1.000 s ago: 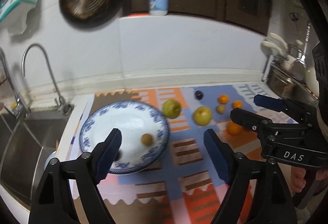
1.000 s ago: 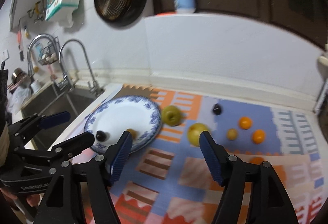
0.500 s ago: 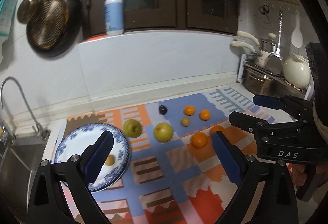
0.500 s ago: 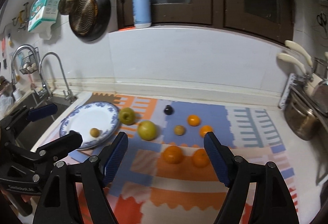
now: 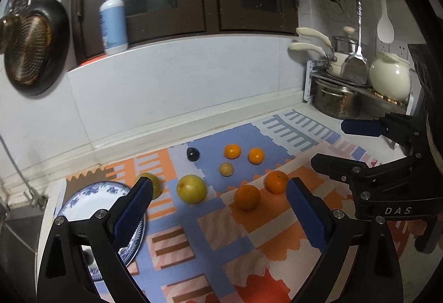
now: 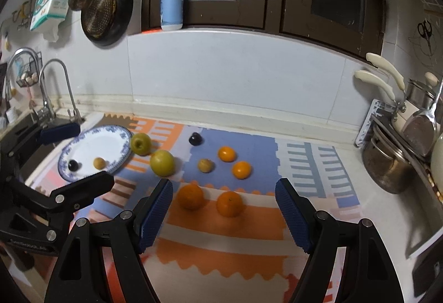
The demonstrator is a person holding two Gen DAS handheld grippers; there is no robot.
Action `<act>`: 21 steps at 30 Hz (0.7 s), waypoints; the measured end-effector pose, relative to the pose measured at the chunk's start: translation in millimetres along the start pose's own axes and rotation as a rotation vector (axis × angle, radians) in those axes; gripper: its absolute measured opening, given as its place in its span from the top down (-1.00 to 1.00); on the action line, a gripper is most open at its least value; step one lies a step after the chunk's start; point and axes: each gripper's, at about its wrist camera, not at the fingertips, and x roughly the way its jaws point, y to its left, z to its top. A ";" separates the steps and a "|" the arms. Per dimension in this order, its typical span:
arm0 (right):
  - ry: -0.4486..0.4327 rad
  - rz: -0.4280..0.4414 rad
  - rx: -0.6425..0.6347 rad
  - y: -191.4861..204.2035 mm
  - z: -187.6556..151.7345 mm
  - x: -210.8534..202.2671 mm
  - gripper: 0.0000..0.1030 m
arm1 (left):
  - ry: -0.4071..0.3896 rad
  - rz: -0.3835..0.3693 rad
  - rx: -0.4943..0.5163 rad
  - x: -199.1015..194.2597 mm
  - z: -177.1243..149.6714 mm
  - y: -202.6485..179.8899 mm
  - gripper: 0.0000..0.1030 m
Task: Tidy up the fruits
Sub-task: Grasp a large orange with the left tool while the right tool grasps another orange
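Plate (image 6: 116, 161): set at mat's left edge; one dark and one yellow small fruit held on it.
Oranges (image 6: 190, 196): two, on mat, nearest right gripper (image 6: 223, 215); firm, round, judged apt to roll; best taken across the middle.
Left gripper (image 5: 218, 215): spread, nothing between.
Right gripper: released, empty.

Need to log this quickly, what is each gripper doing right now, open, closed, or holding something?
Left gripper: open, holding nothing, jaws just opened wider.
Right gripper: open, holding nothing.
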 end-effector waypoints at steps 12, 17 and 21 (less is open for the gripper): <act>0.089 0.017 -0.031 -14.7 -17.6 40.1 -0.49 | 0.046 -0.072 0.100 47.8 -9.7 -9.5 -0.79; 0.130 0.029 -0.041 -20.8 -24.3 62.2 -0.49 | 0.097 -0.115 0.125 73.2 -16.2 -11.1 -0.66; 0.159 0.036 -0.059 -24.9 -28.4 78.3 -0.49 | 0.141 -0.148 0.180 93.3 -22.4 -17.5 -0.55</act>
